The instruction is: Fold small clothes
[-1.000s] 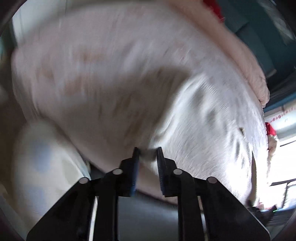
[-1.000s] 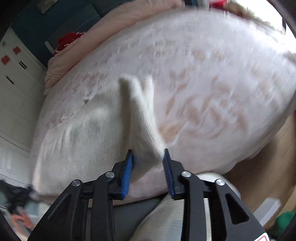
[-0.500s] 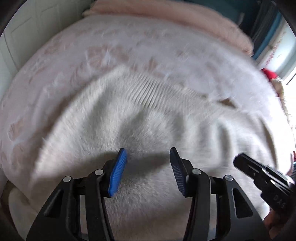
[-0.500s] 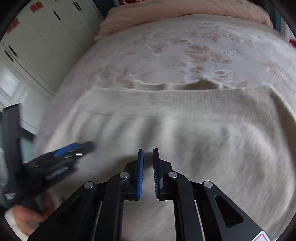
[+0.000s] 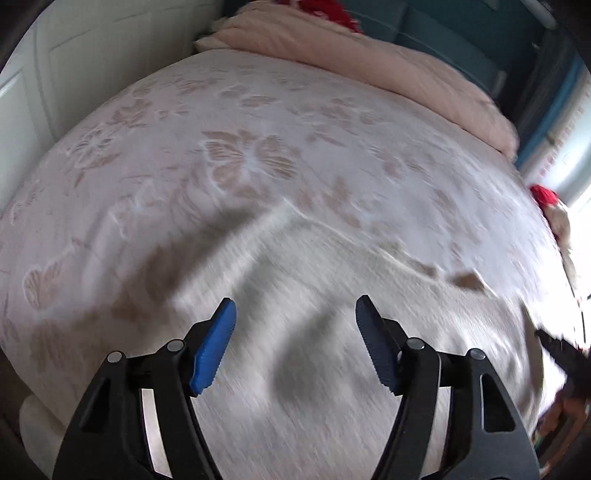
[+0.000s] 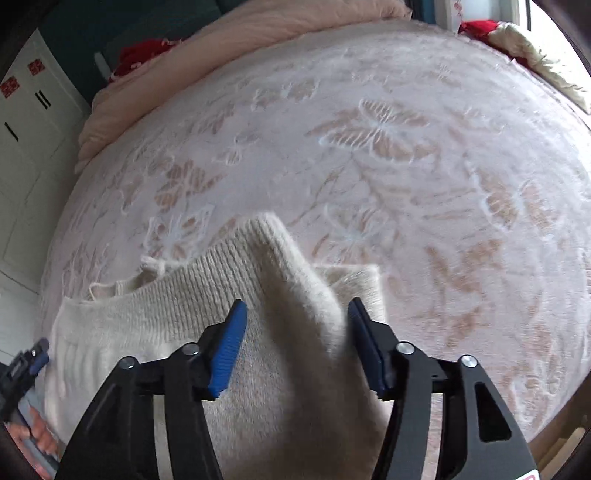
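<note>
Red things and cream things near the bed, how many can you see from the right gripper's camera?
Red: 2, a red cloth by the pink duvet and a red item at the far edge.
Cream: 1, the knitted sweater.
Total: 3

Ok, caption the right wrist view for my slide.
Open right tool straddles a raised fold of cream sweater on the floral bedspread.

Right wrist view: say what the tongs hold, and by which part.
Nothing is held. The right tongs stand open, a raised fold of the cream sweater between their jaws, not pinched.
</note>
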Demonstrator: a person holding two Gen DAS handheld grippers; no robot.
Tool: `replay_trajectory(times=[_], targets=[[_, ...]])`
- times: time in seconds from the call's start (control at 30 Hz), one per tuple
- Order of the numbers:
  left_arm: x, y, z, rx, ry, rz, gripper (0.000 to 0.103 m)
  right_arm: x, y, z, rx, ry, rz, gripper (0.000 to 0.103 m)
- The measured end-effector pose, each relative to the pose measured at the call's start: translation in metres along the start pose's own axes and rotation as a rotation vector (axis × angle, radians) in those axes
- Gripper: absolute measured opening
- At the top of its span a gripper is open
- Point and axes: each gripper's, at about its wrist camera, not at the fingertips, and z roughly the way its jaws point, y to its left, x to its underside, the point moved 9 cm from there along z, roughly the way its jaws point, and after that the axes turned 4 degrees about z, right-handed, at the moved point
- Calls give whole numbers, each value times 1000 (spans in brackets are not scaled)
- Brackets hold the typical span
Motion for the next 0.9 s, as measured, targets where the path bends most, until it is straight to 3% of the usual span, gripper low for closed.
replay_trajectory(times=[0.07, 0.1, 0.17, 0.23, 0.33, 0.5, 0.57, 0.63, 0.7, 0.8, 0.9], targets=[[-3, 15, 26, -35, 71, -17, 64, 8, 10, 9, 7, 15, -50, 15], [-1, 21, 40, -50, 111, -14, 59, 6, 12, 3, 3, -6, -57, 8], [1, 23, 49, -76, 122, 27, 59, -8, 4, -21, -24, -93, 22, 6], [3, 19, 51, -112, 116, 94, 60, -15, -27, -23, 24, -129, 90, 6], [6, 16, 55, -133, 99, 119, 61, 3, -51, 16, 51, 7, 107, 6], [6, 9, 48, -165, 86, 164, 62, -3, -11, -38, 136, -148, -59, 20], [4, 5, 32, -143, 62, 161, 63, 7, 17, -64, 119, -209, -141, 23], [11, 2, 13, -128, 46, 163, 64, 31, 47, -73, 30, -191, -187, 22], [24, -2, 3, -120, 48, 174, 64, 74, 78, -56, -36, -106, -252, 18], [51, -5, 0, -122, 75, 197, 64, 118, 91, -7, 17, 14, -334, 16], [71, -5, -1, -143, 82, 218, 64, 111, 100, -17, 39, -28, -335, 17]])
